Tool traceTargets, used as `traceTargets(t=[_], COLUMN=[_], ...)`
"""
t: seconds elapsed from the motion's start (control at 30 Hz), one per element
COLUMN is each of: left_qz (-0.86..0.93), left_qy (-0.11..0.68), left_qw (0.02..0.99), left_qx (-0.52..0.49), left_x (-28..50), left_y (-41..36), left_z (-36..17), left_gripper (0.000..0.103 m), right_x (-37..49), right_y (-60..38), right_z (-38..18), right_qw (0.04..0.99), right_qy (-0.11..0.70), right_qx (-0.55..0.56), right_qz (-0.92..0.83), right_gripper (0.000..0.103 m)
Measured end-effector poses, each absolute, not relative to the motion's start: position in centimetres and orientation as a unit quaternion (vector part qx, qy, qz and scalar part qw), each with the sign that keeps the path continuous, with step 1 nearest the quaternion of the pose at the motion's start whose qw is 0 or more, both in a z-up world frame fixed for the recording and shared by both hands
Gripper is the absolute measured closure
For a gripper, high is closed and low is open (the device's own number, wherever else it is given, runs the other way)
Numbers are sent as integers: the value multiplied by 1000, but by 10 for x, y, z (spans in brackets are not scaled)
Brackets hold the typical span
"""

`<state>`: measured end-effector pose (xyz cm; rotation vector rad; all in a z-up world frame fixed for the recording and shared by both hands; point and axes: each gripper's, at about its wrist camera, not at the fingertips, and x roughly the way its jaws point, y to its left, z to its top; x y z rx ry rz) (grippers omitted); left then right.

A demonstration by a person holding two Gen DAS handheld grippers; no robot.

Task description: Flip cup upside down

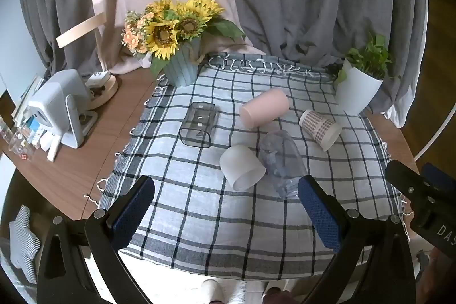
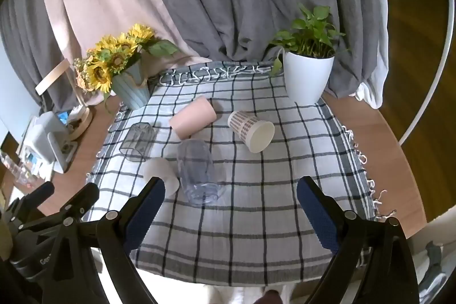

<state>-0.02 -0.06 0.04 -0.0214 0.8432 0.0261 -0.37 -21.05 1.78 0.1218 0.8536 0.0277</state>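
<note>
Room: grey and pink curtains [image 2: 228, 4] at the back, round wooden table [image 1: 94, 161] under a checked cloth [image 2: 256, 190]. All five cups are lying on their sides on that cloth, so I can't tell which one the task means.

Far left: dark see-through cup [image 1: 199, 124], mouth toward me. It sits alone, so it's the easy one.

Left of middle: white cup [image 1: 242, 167] touching or nearly touching the clear cup [image 1: 280, 161]. If I nudge one, I reckon the other rolls.

Back middle: pink cup [image 1: 263, 107], just behind that pair.

Right: patterned paper cup [image 2: 250, 130]. It looks thin, so a hard squeeze could crush it.

Left tool [image 1: 228, 207]: spread wide, holding nothing, hovering near the table's front edge.

Right tool [image 2: 230, 207]: same deal, wide and empty.

Main worry: the cloth looks soft and wrinkly, so a cup set down on its rim might tip. The clear cup's edges are also hard to read.
</note>
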Motion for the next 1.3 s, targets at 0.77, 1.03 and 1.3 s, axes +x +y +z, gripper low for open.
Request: traceTargets(t=[0.77,1.03,1.3], left_qz=[12,11,8], left_qy=[403,397,391], left_qw=[915,918,920], left_qx=[-7,-3,-3], left_x=[7,4,5], left_y=[3,-1,-3], left_z=[15,20,25], left_gripper=[0,0,0], right_x=[-5,-6,-9], right_y=[-211,-212,-213], right_z=[16,23,25], right_qw=[907,908,910], right_qy=[417,414,409], right_qx=[57,58,58], right_qz=[13,9,5], right_gripper=[9,9,9])
